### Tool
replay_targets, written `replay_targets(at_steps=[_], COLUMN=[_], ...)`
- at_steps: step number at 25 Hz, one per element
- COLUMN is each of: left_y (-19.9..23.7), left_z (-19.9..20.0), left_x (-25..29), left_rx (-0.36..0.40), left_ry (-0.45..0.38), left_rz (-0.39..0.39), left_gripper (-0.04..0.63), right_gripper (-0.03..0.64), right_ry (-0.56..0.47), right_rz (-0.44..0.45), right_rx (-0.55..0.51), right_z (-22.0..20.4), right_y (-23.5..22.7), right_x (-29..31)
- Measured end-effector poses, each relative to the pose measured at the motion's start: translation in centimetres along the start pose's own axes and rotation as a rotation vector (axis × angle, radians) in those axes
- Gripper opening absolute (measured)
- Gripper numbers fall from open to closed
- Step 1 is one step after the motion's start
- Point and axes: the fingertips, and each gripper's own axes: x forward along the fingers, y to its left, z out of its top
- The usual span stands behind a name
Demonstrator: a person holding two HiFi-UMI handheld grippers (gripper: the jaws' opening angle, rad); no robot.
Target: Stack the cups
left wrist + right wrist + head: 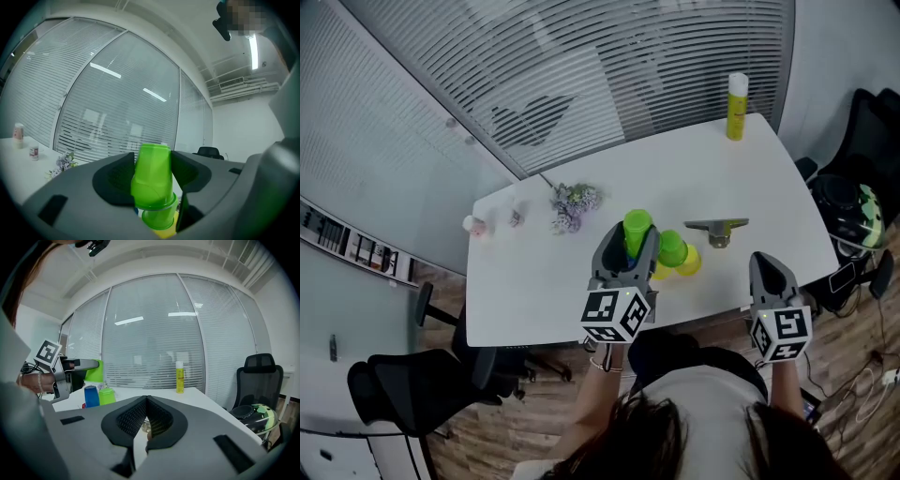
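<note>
Reference: clock directions are read in the head view, 12 o'clock pointing away from the person.
Table (581, 291): white top, set before a blind-covered glass wall.
Left gripper (633, 239) (152, 168): clenched on a green cup, one pad against each side of it; it sits near the table's 6 o'clock edge.
Held green cup (636, 225) (151, 178) (95, 371): between the left jaws, closed end up and rim down in the left gripper view; in the right gripper view it sits higher than the cups standing on the table.
Second green cup (672, 247) (107, 395): on the table, at 4 o'clock from the held cup and near it.
Yellow cup (690, 262): at 4 o'clock of the second green cup, touching it.
Blue cup (91, 396): on the table, just beside the second green cup, below the left gripper.
Right gripper (764, 264) (146, 401): jaws pressed together, nothing between them; at 3 o'clock from the cups, well apart from them.
Metal tool (717, 230): at 2 o'clock from the yellow cup.
Spray bottle (737, 106) (179, 377): yellow, upright, at the table's 1 o'clock corner.
Flowers (574, 204): lying at 10 o'clock from the held cup.
</note>
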Motion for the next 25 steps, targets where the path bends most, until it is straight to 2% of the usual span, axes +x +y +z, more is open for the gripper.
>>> replay_targets(at_steps=[18, 25], left_y=[0.1, 0.1], left_z=[-2.3, -2.0], left_x=[0.2, 0.1], left_rx=[0.059, 0.044], left_ry=[0.084, 0.075], left_rz=[0.026, 0.026], left_gripper=[0.256, 0.256], right_gripper=[0.028, 0.028], right_ry=[-0.006, -0.008], right_rz=[-0.012, -0.019], right_rx=[-0.001, 0.001], right_z=[0.2, 0.1], right_y=[0.1, 0.0], right_x=[0.0, -0.1])
